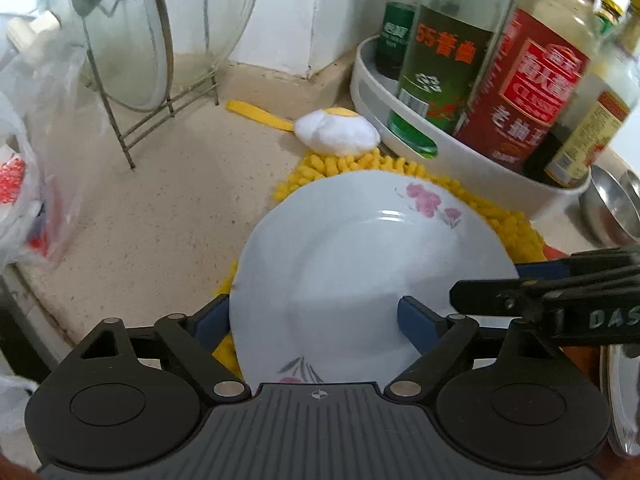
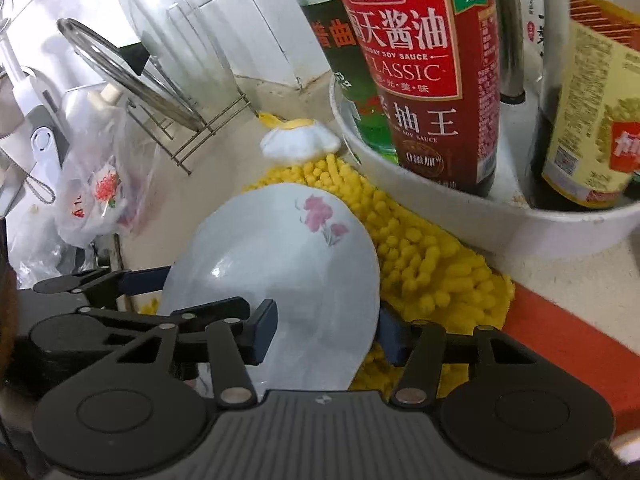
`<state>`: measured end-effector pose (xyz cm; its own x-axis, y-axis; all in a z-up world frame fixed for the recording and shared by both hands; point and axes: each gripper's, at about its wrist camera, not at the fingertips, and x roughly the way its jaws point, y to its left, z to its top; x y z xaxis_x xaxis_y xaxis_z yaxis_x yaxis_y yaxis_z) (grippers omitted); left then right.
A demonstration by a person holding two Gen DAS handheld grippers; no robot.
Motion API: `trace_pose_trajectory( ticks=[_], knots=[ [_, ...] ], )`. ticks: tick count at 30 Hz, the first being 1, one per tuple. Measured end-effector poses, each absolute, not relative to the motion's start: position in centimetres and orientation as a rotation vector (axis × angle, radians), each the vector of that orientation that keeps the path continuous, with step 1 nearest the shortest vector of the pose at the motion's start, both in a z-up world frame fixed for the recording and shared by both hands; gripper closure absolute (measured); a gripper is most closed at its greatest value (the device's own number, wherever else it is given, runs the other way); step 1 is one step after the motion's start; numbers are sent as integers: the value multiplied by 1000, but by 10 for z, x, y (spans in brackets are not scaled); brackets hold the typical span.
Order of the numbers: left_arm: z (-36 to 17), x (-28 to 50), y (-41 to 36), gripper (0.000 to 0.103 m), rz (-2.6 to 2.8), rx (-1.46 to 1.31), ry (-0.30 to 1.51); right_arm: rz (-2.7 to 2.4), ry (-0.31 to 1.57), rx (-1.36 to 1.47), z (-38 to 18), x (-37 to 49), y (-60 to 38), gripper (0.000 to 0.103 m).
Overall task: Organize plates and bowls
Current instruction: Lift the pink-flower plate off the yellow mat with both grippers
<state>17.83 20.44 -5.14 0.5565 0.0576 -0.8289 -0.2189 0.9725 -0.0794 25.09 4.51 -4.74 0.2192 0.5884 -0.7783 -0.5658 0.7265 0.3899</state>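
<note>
A white plate (image 1: 360, 264) with pink flowers is held over a yellow chenille mat (image 1: 504, 220). My left gripper (image 1: 312, 322) is shut on the plate's near rim, one blue pad under it and one on top. My right gripper (image 2: 324, 332) is shut on the same plate (image 2: 280, 256), one pad on its face and one behind its right edge. The right gripper's fingers (image 1: 540, 296) reach in from the right in the left wrist view. The left gripper's fingers (image 2: 120, 280) show at the plate's left in the right wrist view.
A white round caddy (image 1: 460, 152) of sauce bottles stands at the right, close behind the mat. A wire rack with glass lids (image 1: 132, 60) stands at the back left. Plastic bags (image 1: 24, 184) lie at the left. Steel bowls (image 1: 612, 208) sit at the far right. A white-and-yellow cloth toy (image 1: 336, 132) lies behind the mat.
</note>
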Motion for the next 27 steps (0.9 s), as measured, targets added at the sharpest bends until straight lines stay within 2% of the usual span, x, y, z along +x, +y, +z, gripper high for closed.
trace_pose_trajectory(
  ticks=[11, 27],
  knots=[
    [-61, 172, 183, 6, 94, -117, 953, 752, 1144, 100, -54, 240, 14, 53],
    [-38, 165, 158, 8, 127, -85, 920, 736, 1099, 217, -41, 228, -14, 53]
  ],
)
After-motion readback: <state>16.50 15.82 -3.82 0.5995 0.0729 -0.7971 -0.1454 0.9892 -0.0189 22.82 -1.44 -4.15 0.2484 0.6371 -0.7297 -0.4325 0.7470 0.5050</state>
